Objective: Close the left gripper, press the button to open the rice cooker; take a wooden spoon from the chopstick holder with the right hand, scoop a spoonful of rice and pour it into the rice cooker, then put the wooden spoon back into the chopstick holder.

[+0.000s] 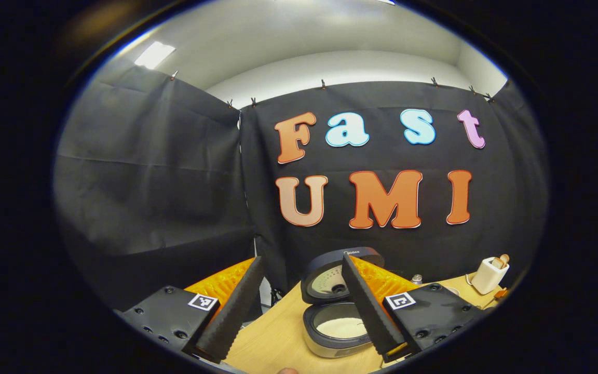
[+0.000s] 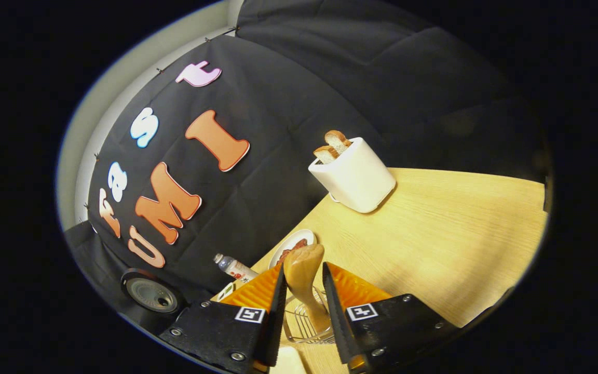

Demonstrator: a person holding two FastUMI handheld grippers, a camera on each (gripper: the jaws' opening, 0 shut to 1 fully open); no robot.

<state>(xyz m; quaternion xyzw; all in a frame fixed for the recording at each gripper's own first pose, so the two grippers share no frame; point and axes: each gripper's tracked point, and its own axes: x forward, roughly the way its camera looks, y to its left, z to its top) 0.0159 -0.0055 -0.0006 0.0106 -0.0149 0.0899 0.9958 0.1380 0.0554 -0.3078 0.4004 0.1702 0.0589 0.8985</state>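
My right gripper (image 2: 303, 283) was narrowed around the wooden spoon (image 2: 303, 278), fingers beside its neck on both sides; whether they pressed it I could not tell. The spoon's long axis ran away from me, bowl at the far end, handle dropping into the wire chopstick holder (image 2: 307, 324) below. A white toaster (image 2: 353, 176) holding bread stood further off on the wooden table (image 2: 444, 244). My left gripper (image 1: 301, 298) hung wide open, holding nothing, above the rice cooker (image 1: 338, 311), lid raised, pale rice inside.

left tool (image 1: 301, 265) fingers spread wide; right tool (image 2: 303, 272) fingers narrowly parted
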